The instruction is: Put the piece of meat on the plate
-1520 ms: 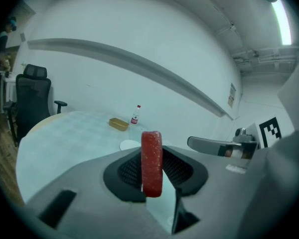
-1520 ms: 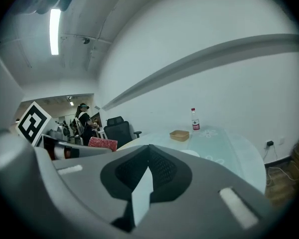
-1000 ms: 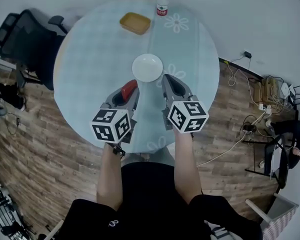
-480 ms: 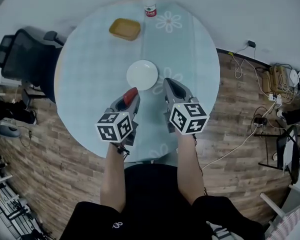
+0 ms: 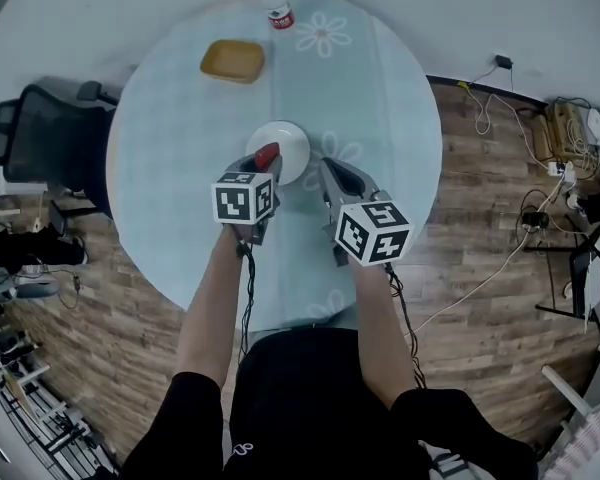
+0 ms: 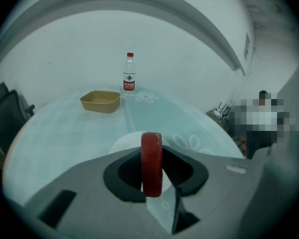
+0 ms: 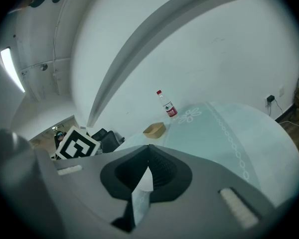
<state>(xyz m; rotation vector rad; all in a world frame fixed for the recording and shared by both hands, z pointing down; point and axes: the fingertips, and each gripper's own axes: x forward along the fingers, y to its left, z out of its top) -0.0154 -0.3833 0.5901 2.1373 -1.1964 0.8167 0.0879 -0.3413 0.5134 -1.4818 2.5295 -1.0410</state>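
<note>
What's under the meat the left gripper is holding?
The white plate: its near rim shows beneath the meat clamped in the left gripper. The jaws cover part of it, so contact cannot be told.

The piece of meat [image 6: 151, 164] stands on edge between the fingers of the left gripper [image 5: 261, 164], over the near rim of the plate [image 5: 290, 138], which lies on the bench [image 5: 170, 168] just ahead of them. The fingers of the right gripper [image 5: 332, 169] are just right of the plate. Farther ahead of the fingers sits a tray [image 5: 232, 60], slightly left, and beyond it to the right, at the bench's far edge, a bottle [image 5: 277, 10]
</note>
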